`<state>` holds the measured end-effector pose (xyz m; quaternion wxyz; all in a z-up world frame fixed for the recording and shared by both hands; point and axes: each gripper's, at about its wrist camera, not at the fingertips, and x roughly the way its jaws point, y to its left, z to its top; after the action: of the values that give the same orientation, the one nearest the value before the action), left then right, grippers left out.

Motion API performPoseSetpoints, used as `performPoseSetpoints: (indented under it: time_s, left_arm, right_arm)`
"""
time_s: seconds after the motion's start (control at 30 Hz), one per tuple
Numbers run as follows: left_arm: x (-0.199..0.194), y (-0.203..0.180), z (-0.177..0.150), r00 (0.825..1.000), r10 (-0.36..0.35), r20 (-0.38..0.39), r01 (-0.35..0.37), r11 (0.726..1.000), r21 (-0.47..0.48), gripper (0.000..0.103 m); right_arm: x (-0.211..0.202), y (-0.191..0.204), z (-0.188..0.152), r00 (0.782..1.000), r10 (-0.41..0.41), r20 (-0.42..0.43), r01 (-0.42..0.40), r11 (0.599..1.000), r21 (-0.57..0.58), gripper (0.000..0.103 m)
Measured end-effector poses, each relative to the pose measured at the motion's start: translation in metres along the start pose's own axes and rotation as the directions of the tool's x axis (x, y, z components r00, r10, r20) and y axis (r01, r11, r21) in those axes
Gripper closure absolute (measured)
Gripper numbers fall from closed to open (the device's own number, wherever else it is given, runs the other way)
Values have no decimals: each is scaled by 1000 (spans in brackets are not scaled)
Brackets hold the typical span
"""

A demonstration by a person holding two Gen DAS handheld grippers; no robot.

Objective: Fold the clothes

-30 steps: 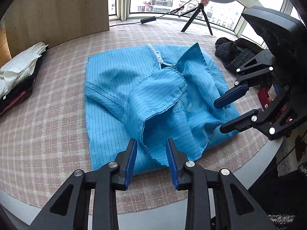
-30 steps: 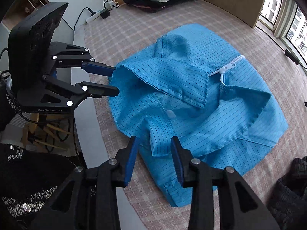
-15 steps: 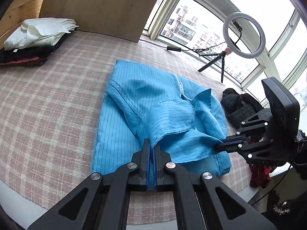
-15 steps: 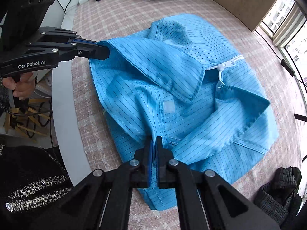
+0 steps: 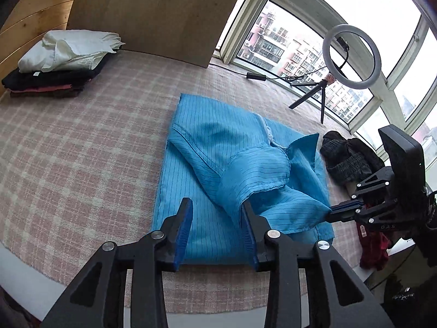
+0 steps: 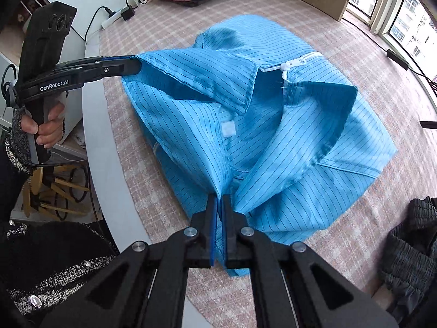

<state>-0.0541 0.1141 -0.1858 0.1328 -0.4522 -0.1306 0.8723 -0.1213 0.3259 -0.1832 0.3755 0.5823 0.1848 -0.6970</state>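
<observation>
Two grippers worked on one blue striped jacket (image 5: 218, 147) that lay on the pink checked cloth (image 5: 82, 147). The right gripper (image 6: 219, 205) was pinched tight on a raised fold of it. The left gripper (image 5: 215, 213) was opening, with a blue fold against its right finger and over the gap.

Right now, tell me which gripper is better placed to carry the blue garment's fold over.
Right, probably. The right gripper is shut on a raised fold of the blue garment; the left gripper has jaws opening, cloth between them but unpinched.
</observation>
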Motion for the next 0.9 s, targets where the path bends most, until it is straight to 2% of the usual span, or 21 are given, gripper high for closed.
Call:
performPoseSetpoints:
  time_s: [0.07,0.1,0.13,0.2,0.27,0.37,0.4,0.5,0.57,0.7,0.73,0.8,0.9]
  left_arm:
    - [1,-12,0,1000,23,-13,-22,998,66,69]
    - [3,-17,0,999,31,-19,-29,995,92,69]
    - [8,-19,1,999,29,-26,-26,995,100,69]
    - [16,-21,1,999,28,-35,-24,994,105,69]
    - [22,-24,3,999,28,-38,-23,993,118,69]
    - [27,-24,4,998,12,-58,-5,993,119,71]
    - [25,-23,2,998,8,-58,-2,994,107,71]
    - [18,-18,-5,999,0,-50,4,998,68,71]
    - [16,-12,-8,999,-10,-49,11,1000,27,71]
    - [16,-2,-3,999,-21,-40,20,999,-38,71]
    - [15,-4,2,999,-12,-40,11,1000,-18,71]
    - [16,-18,11,998,28,-55,-24,996,84,71]
    - [18,-38,24,994,86,-74,-66,970,235,63]
  right_arm:
    - [-16,-5,7,999,25,41,-26,1000,17,95]
    - [-26,-7,12,997,34,72,-35,999,19,86]
    - [-36,-10,18,994,38,102,-40,999,19,71]
    - [-50,-12,31,988,59,141,-61,998,10,60]
    - [-59,-11,42,983,63,174,-60,998,-19,60]
    - [-49,2,57,985,-39,171,63,989,-135,60]
    - [-45,5,62,987,-52,155,77,984,-162,60]
    - [-30,15,69,995,5,99,18,972,-236,60]
    - [-14,23,68,997,-20,74,40,958,-284,60]
    - [3,26,60,999,7,41,4,961,-278,60]
    - [7,26,58,999,19,33,-9,962,-274,60]
    - [12,31,54,999,27,21,-20,959,-282,60]
    - [18,36,47,1000,15,14,-10,958,-288,60]
